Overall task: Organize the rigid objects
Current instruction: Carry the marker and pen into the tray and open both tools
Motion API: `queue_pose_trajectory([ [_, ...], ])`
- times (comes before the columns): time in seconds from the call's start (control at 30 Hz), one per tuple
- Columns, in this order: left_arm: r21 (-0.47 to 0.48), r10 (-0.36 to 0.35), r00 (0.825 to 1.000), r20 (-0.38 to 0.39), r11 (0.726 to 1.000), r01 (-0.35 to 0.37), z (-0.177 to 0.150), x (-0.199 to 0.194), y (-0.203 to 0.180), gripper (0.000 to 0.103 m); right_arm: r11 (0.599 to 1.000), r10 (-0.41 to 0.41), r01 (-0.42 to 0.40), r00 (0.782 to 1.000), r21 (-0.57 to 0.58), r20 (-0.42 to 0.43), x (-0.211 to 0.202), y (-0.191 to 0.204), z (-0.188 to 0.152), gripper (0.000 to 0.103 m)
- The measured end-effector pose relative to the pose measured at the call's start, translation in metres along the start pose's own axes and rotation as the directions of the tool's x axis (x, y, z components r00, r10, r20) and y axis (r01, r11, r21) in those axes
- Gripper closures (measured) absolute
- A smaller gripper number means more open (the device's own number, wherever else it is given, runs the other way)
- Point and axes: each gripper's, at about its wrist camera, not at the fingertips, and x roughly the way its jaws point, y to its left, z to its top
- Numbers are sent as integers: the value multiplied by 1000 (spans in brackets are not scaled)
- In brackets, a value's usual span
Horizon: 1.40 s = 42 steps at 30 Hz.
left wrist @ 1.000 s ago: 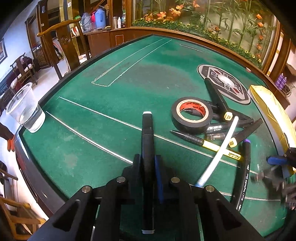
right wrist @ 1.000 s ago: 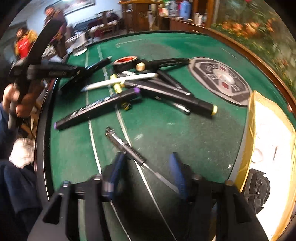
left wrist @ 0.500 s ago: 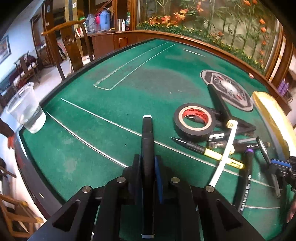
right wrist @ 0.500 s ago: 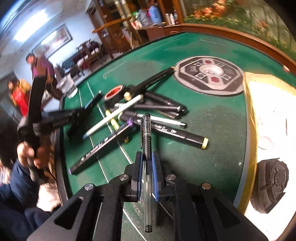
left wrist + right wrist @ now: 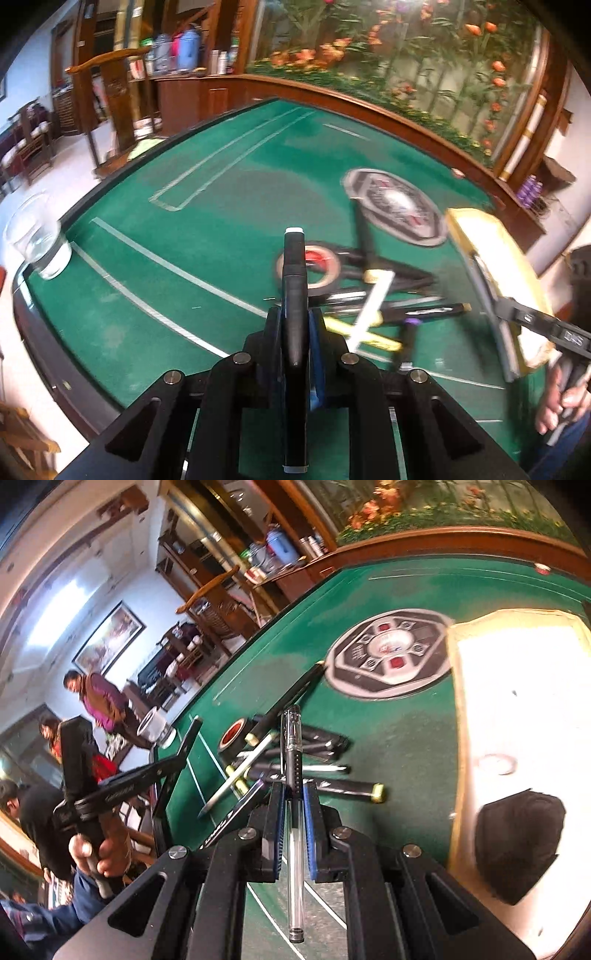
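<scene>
At the far left of the left wrist view a clear plastic cup (image 5: 37, 240) stands near the edge of the green table (image 5: 207, 229). In the middle, the left claw (image 5: 295, 332) is clamped on a black marker (image 5: 294, 295) with a white tip, which runs lengthwise between the pads, lifted above the felt. To its right a roll of black tape (image 5: 325, 267) lies against a blurred heap of pens and markers (image 5: 391, 306); individual ones are hard to separate there. Farther right sits a yellow-rimmed box (image 5: 480, 236).

In the right wrist view the right claw (image 5: 294, 823) is pinched on a clear gel pen (image 5: 294, 812) with a black grip, held above the table, the heap (image 5: 295, 760) beyond it. To the right is the box (image 5: 458, 709), with a black mask-like item (image 5: 517, 842) inside.
</scene>
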Motion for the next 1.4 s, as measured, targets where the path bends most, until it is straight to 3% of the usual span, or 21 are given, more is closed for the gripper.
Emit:
queue_pose_trajectory([
  [0.2, 53, -102, 995, -14, 993, 103, 13, -2, -48, 88, 997, -19, 10, 994, 82, 107, -36, -23, 11, 94],
  [0.33, 90, -194, 980, -33, 976, 197, 23, -2, -93, 88, 986, -94, 65, 978, 157, 184, -65, -45, 15, 94],
  [0.53, 120, -321, 939, -120, 935, 335, 30, 12, -165, 88, 917, -348, 276, 907, 286, 238, -107, -88, 14, 94],
  [0.67, 167, -364, 914, -178, 905, 392, 27, 29, -221, 88, 866, -441, 359, 877, 348, 192, -110, -113, 10, 94],
  [0.73, 173, -369, 908, -200, 899, 403, 28, 39, -241, 88, 843, -482, 405, 861, 355, 163, -107, -120, 10, 94],
  [0.8, 174, -373, 902, -218, 894, 412, 28, 47, -257, 88, 844, -469, 389, 869, 369, 156, -108, -126, 9, 94],
  [0.9, 167, -359, 905, -230, 901, 400, 34, 63, -273, 88, 833, -485, 406, 863, 377, 142, -105, -130, 10, 94],
  [1.23, 79, -329, 908, -258, 930, 359, 45, 109, -280, 88, 813, -504, 432, 858, 390, 102, -96, -138, 13, 94],
  [1.4, 90, -312, 911, -270, 934, 346, 40, 120, -285, 88, 804, -517, 458, 854, 379, 66, -87, -139, 12, 94],
])
